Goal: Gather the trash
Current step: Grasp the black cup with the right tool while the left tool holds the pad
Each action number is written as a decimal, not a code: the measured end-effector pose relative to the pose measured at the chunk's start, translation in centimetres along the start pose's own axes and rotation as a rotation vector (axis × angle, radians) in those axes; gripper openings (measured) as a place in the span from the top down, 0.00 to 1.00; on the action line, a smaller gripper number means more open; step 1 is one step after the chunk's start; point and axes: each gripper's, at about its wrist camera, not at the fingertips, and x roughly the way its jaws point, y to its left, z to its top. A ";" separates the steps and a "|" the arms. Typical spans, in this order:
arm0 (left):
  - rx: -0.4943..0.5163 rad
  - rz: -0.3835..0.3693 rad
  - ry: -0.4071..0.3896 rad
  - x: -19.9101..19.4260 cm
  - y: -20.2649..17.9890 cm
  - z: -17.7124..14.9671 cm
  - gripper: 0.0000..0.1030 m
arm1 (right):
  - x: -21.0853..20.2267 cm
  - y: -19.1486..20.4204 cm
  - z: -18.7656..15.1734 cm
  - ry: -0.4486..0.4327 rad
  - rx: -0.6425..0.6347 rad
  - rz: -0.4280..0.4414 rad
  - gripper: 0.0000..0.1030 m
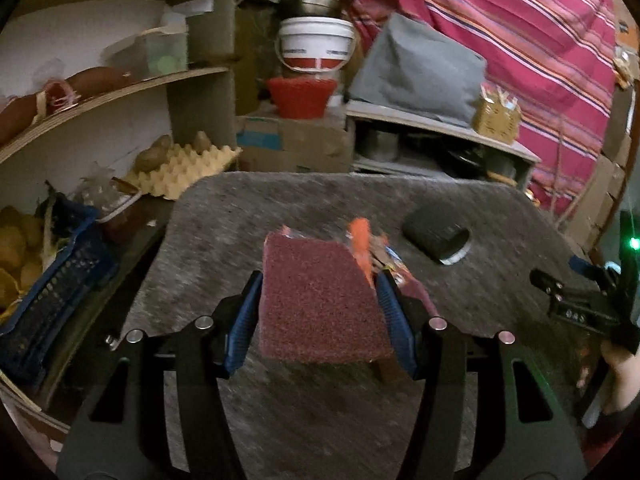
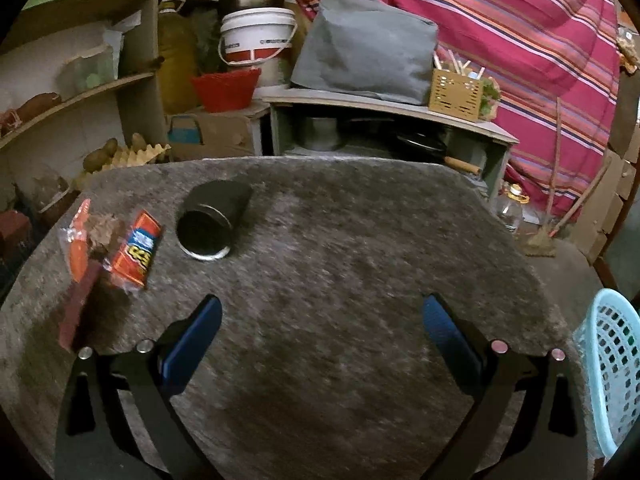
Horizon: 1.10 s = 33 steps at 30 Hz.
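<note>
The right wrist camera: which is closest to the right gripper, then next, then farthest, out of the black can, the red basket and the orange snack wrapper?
From the right gripper:
1. Orange snack wrapper, on the table, left.
2. Black can, lying on its side just beyond; close to the wrapper, so hard to call.
3. Red basket, off the table, at the back.

Both wrist cameras are looking forward and downward, close over the grey felt-covered table (image 1: 500,216). Both are sharing the lying black cylindrical can (image 2: 212,220), the orange snack wrapper (image 2: 136,254) and the striped pink curtain (image 1: 520,40).
</note>
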 end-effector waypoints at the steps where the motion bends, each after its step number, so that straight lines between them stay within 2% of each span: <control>1: -0.013 0.008 -0.002 0.4 0.5 0.3 0.45 | 0.5 0.7 0.5 0.007 -0.015 0.006 0.05; 9: -0.042 0.044 -0.015 4.1 2.8 0.9 0.45 | 3.8 5.1 3.7 0.022 -0.095 0.032 0.05; 13: -0.067 0.067 -0.023 5.9 4.2 1.4 0.45 | 6.0 6.6 4.8 0.047 -0.092 0.038 0.05; 19: -0.128 0.094 -0.024 8.4 6.2 2.6 0.45 | 8.3 9.1 5.6 0.062 -0.133 0.035 0.05; 26: -0.164 0.101 -0.015 10.1 6.7 3.4 0.45 | 11.3 10.6 5.9 0.107 -0.179 0.004 0.05; 28: -0.171 0.097 -0.018 10.4 6.7 3.7 0.45 | 11.6 10.6 6.0 0.102 -0.186 0.000 0.06; 29: -0.172 0.101 -0.017 10.5 6.8 3.7 0.45 | 11.8 10.6 6.0 0.105 -0.191 0.004 0.11; 30: -0.175 0.104 -0.015 10.6 6.8 3.8 0.45 | 11.9 10.7 6.0 0.113 -0.197 0.011 0.21; 33: -0.189 0.105 -0.007 10.8 6.9 4.0 0.45 | 12.1 10.8 5.9 0.118 -0.208 0.026 0.21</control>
